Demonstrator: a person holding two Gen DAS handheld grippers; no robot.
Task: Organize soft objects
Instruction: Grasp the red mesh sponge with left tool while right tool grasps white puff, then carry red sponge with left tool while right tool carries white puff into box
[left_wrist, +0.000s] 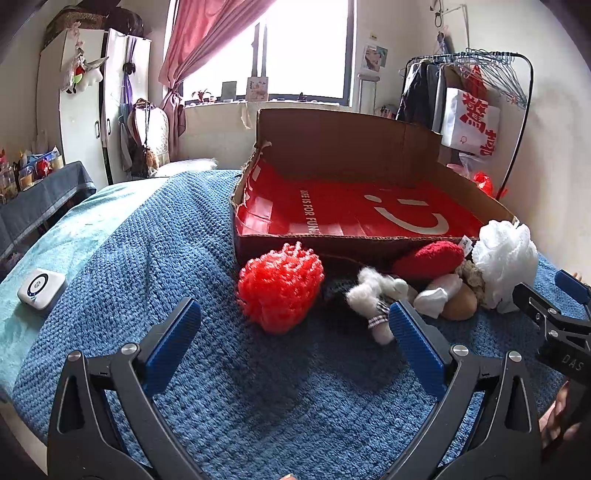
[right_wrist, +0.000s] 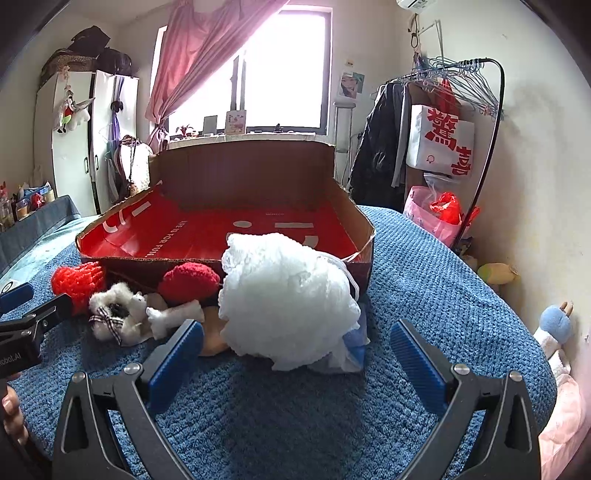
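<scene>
A shallow cardboard box (left_wrist: 417, 144) (right_wrist: 258, 162) with a red lining stands on the blue blanket, nothing inside it. In front of it lie a red yarn pompom (left_wrist: 280, 286) (right_wrist: 78, 280), a white plush toy with a checked bow (left_wrist: 373, 293) (right_wrist: 118, 314), a dark red knitted piece (left_wrist: 428, 260) (right_wrist: 190, 282), a tan plush (left_wrist: 460, 304) and a white mesh puff (left_wrist: 506, 264) (right_wrist: 288, 299). My left gripper (left_wrist: 295, 323) stands open just short of the pompom and the plush toy. My right gripper (right_wrist: 297, 343) stands open with the white puff just ahead of its fingers.
A blue knitted blanket (left_wrist: 258, 387) (right_wrist: 424, 266) covers the bed. A white square device (left_wrist: 41, 288) lies at the left on teal sheet. A clothes rack (right_wrist: 461, 110) and bags stand at the right; plush toys (right_wrist: 554, 328) lie by the wall. A wardrobe (left_wrist: 85, 110) stands left.
</scene>
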